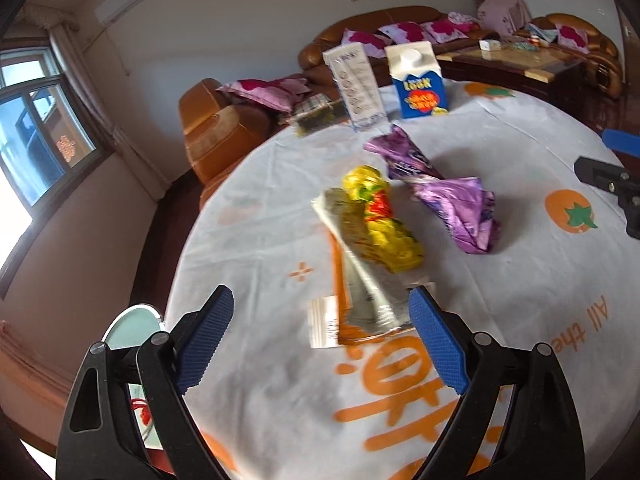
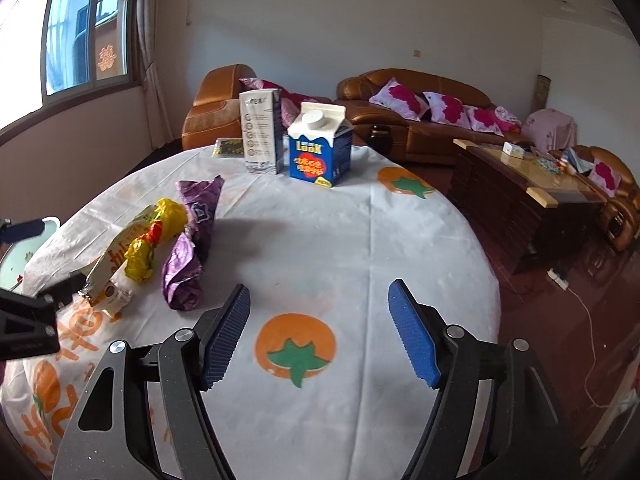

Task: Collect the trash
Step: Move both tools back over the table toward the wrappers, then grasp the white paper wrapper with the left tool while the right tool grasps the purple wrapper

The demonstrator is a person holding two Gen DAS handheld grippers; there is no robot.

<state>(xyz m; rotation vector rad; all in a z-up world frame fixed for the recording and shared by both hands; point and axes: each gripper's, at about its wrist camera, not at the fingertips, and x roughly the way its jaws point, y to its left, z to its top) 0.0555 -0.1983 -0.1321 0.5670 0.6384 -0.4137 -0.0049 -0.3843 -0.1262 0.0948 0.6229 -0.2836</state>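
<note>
Wrappers [image 1: 372, 216] mid-table [image 2: 320, 240], R side bare, carton [image 2: 320, 148] nr far edge

Daylight from the window [image 2: 80, 36] floods the room, blowing out at the frame edge. Soft shadows fall right of the wrappers [image 1: 452, 196] on the table [image 2: 320, 240]. Left view motion-blurred; fisheye corners black.

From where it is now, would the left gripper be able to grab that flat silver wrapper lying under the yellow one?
Probably yes. The left gripper is open, and the near end of the silver wrapper lies between its fingers with nothing in front. The yellow wrapper covers only the far part.
</note>
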